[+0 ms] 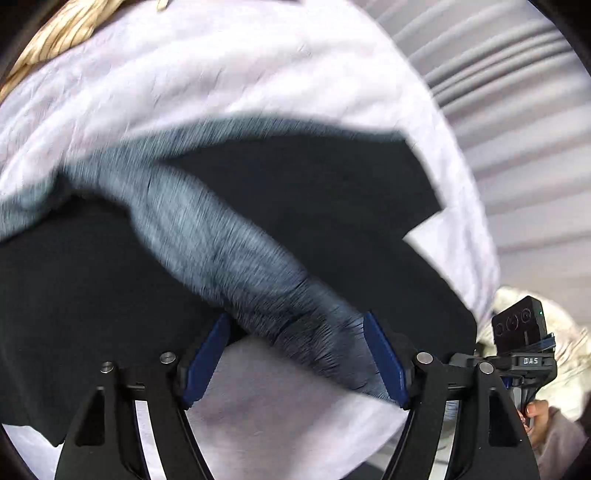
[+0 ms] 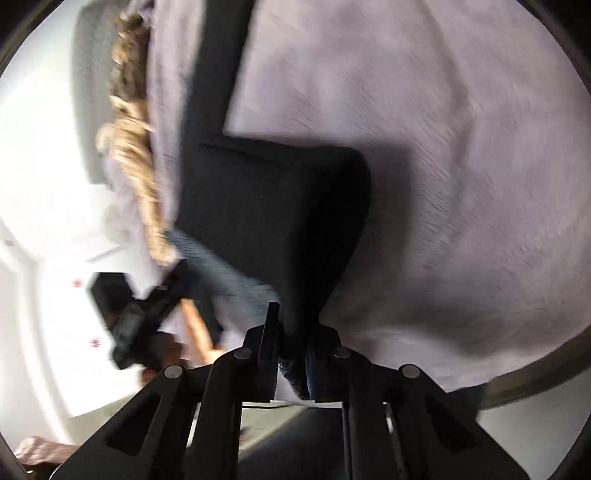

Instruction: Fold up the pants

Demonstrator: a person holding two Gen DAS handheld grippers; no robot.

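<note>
Mostly black, pale lilac and a bit of tan

The pants (image 1: 332,206) are black outside with a heathered blue-grey lining, showing right between the left gripper's (image 1: 295,358) blue pads (image 1: 384,354). The sheet (image 1: 258,74) behind is pale lilac-white. Far off to the left there's a tan, cream-streaked woven thing (image 1: 55,33). The right gripper (image 2: 291,354) is black.

A: From where is the left wrist view taken?

B: From behind the left tool (image 1: 295,354), close above the black pants (image 1: 314,206), looking down and forward over a white sheet (image 1: 240,66).

A: And the right wrist view?

B: From behind the right tool (image 2: 291,354), equally near, tilted down. The pants (image 2: 273,221), the sheet (image 2: 443,147) and a tan braided cushion (image 2: 136,162) are shared by both views.
</note>
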